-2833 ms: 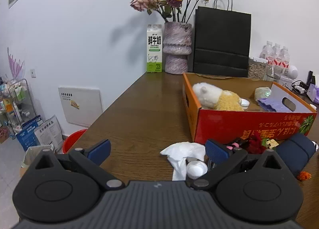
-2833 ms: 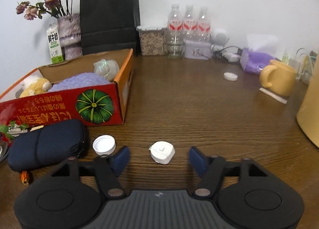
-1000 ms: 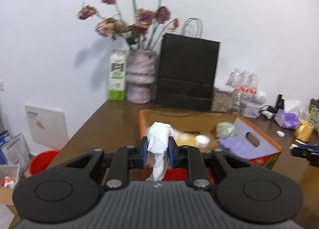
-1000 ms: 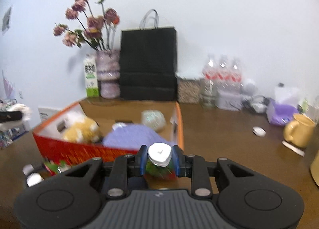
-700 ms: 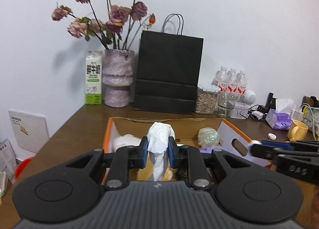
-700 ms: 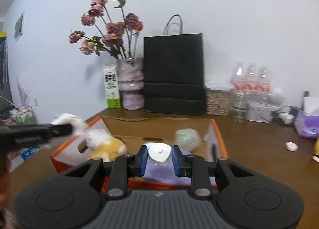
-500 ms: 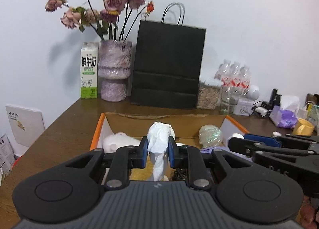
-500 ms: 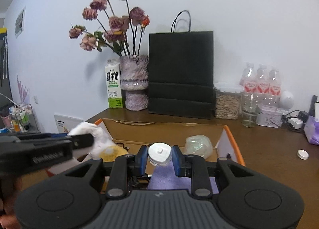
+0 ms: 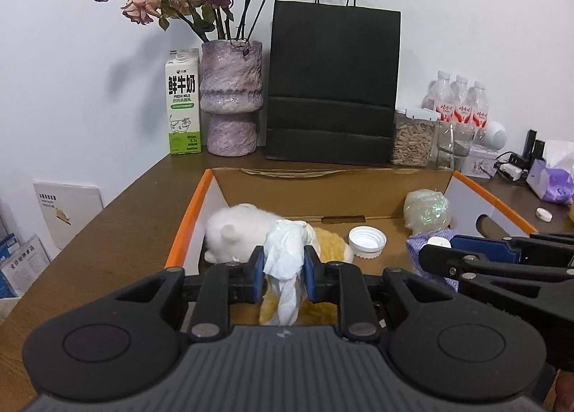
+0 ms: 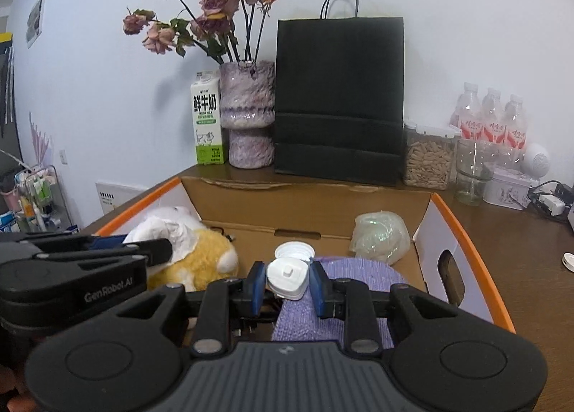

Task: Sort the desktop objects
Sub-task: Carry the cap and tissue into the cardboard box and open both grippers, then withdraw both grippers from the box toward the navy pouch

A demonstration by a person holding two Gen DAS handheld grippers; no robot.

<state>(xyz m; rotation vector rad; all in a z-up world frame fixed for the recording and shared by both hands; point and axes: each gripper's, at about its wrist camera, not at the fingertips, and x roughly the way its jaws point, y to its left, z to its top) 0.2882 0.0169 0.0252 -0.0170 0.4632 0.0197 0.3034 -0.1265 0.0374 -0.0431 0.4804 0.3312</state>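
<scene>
We have two tools over the box (image 9: 186, 218): our left tool (image 9: 283, 274) pinches one tissue (image 9: 285, 261), our right tool (image 10: 287, 279) grips one white cap (image 10: 287, 277). Inside lie two plush toys (image 9: 236, 232), one loose lid (image 9: 366, 237). Far right: three bottles (image 10: 493, 121).
</scene>
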